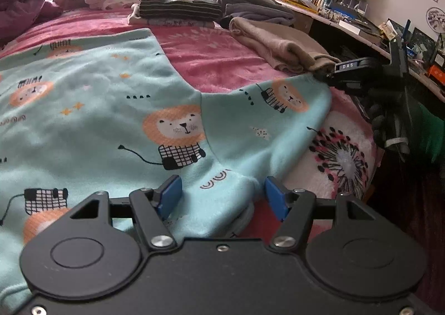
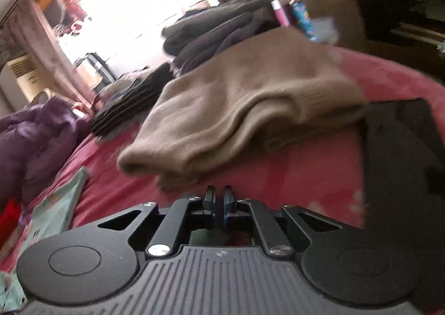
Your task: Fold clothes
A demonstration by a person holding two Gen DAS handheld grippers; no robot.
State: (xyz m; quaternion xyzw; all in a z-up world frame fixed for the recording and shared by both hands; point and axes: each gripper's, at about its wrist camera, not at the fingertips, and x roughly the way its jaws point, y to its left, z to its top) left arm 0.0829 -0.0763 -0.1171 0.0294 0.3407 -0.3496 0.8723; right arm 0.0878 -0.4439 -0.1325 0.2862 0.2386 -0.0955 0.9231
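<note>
A teal lion-print garment [image 1: 91, 98] lies spread on the pink bed cover [image 1: 217, 56]. My left gripper [image 1: 222, 195] is open at its near hem, and the fabric runs loosely between the blue pads [image 1: 169, 195] without being pinched. The garment's sleeve [image 1: 289, 98] stretches right to my right gripper [image 1: 319, 75], whose tips meet the raised cuff edge. In the right wrist view that gripper [image 2: 219, 196] has its fingers nearly together, with a sliver of teal cloth beneath them. An edge of the garment [image 2: 55, 203] shows at the left.
A folded tan sweater [image 1: 278, 45] [image 2: 236, 109] lies just beyond the right gripper. Behind it are a dark striped stack [image 1: 178, 9] and grey clothes [image 1: 256, 6]. A purple duvet [image 1: 19, 0] is at the far left. A cluttered desk [image 1: 347, 17] lines the right side.
</note>
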